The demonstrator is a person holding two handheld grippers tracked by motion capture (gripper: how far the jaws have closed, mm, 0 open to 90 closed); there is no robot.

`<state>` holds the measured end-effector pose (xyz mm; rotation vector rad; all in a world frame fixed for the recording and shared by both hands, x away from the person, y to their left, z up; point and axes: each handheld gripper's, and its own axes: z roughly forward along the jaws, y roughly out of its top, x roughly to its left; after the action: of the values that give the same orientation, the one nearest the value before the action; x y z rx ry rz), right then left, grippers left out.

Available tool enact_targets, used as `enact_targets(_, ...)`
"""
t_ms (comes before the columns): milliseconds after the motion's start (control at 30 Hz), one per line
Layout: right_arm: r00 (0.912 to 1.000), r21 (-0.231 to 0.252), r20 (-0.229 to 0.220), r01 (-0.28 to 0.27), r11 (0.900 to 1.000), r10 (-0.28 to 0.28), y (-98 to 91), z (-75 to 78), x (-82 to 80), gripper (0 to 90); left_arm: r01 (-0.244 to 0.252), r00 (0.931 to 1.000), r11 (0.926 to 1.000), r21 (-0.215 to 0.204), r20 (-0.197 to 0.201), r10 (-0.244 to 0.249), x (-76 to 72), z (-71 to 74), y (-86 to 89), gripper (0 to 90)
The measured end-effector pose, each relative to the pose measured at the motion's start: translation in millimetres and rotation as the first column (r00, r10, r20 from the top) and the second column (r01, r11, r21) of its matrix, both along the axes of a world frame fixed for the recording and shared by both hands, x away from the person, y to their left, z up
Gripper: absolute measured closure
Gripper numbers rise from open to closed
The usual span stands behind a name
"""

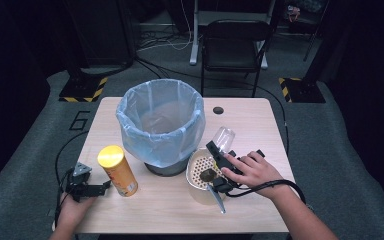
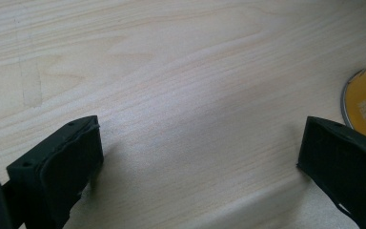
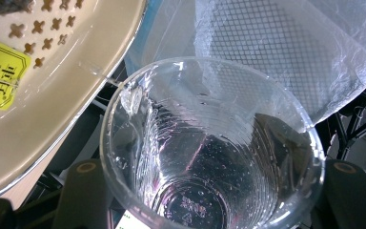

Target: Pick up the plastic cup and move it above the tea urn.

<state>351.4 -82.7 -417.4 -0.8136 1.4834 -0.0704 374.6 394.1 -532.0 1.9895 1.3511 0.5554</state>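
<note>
My right gripper (image 1: 219, 156) clamps a clear plastic cup (image 1: 224, 138), whose long axis tilts mouth-first toward the lined bin (image 1: 161, 125), above the perforated strainer (image 1: 200, 170) just beside the bin. My left gripper (image 1: 87, 187) rests wide open and empty beside the yellow-lidded can (image 1: 116, 170), farther from the bin.

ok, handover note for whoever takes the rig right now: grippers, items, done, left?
Right gripper: shut on the clear plastic cup, held tilted between the perforated strainer bowl and the bin.
Left gripper: jaws open, nothing between them, resting low at the table beside the yellow-lidded can.
Bin with blue liner stands mid-table; what it holds I can't tell.
Strainer bowl holds a dark lump.
Done: cup picked up.
Left, probably: cup into the bin, then the can and strainer contents.
</note>
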Motion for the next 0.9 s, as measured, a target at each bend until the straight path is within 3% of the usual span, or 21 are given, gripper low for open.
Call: enact_targets(900, 0.9998, 0.002, 0.014, -0.014, 0.9999, 0.014, 0.8, -0.5, -1.9, 37.9, 0.001, 1.0000, 1.0000, 0.005, 0.003, -0.001, 0.1, 0.1, 0.3, 1.0)
